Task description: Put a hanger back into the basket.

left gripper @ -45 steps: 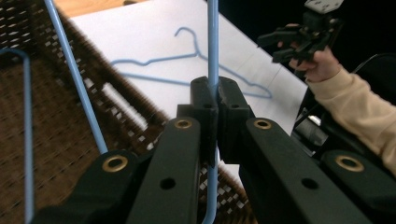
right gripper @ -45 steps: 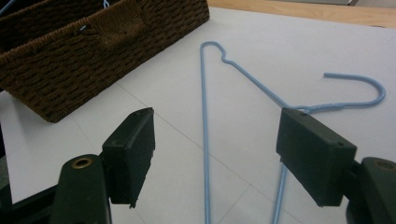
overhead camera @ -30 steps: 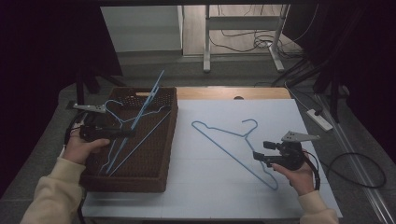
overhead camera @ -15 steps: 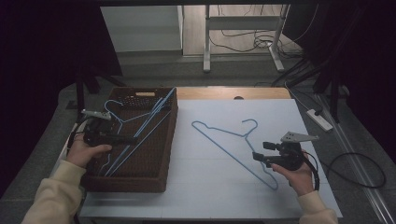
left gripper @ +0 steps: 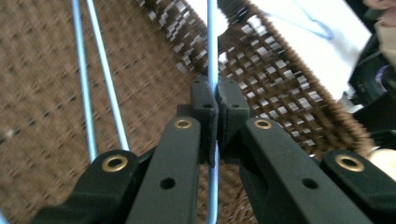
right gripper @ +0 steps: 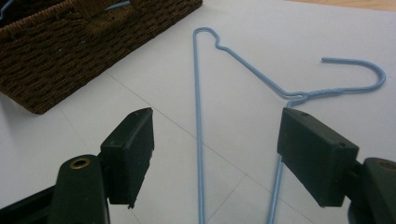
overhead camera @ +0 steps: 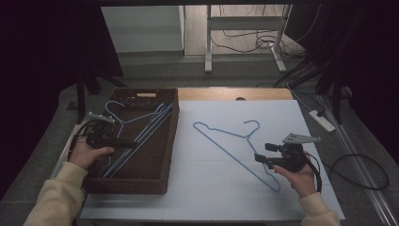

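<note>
The left gripper [overhead camera: 126, 144] has its jaws clamped on the wire of a blue hanger [left gripper: 212, 56] that lies inside the brown wicker basket [overhead camera: 170, 141], at about nine o'clock on the table, among other blue hangers [overhead camera: 141, 123]. The right gripper [overhead camera: 258, 157] hovers at about four o'clock with its jaws wide apart, gripping nothing. A second blue hanger [overhead camera: 226, 141] lies flat on the white tabletop [overhead camera: 211, 188] just before it, its long bar running between the parted jaws.
</note>
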Demonstrator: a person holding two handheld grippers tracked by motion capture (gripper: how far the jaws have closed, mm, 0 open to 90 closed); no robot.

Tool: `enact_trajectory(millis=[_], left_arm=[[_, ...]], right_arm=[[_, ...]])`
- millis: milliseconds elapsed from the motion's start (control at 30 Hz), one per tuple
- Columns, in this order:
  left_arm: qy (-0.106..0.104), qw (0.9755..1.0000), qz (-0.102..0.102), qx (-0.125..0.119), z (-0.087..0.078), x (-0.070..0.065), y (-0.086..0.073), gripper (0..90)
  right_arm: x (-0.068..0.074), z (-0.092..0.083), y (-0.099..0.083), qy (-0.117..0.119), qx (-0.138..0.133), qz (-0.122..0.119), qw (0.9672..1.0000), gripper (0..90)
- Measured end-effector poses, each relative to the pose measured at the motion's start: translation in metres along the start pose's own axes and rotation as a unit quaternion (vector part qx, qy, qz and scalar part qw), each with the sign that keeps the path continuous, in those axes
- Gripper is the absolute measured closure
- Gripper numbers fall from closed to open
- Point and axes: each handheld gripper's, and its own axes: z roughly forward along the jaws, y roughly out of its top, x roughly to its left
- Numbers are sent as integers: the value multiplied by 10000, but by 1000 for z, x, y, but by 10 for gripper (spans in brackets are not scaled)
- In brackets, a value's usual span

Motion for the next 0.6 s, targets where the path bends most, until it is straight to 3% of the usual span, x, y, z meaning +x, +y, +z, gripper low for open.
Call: enact_trajectory(millis=[233, 267, 300, 367, 467, 533, 600], left_arm=[[59, 9991, -371, -170, 6, 17, -10, 868], [247, 9986, -406, -227, 6, 18, -11, 867], [247, 9986, -406, -227, 6, 18, -11, 864], [562, 9974, -409, -205, 5, 18, -11, 860], [1149, 9919, -477, -250, 1, 16, -12, 850], [1643, 9849, -508, -216, 0, 15, -13, 845], [1912, 9797, -566, -226, 1, 15, -14, 835]], right_arm=[[0, 2, -1, 7, 8, -5, 10000, 281], [0, 3, -1, 6, 14, 0, 10000, 281], [0, 3, -1, 6, 14, 0, 10000, 281], [0, 3, -1, 3, 18, 0, 10000, 281], [0, 3, -1, 2, 21, 10, 10000, 281], [0, 3, -1, 2, 33, -2, 10000, 281], [1, 4, -1, 9, 44, 13, 10000, 281]])
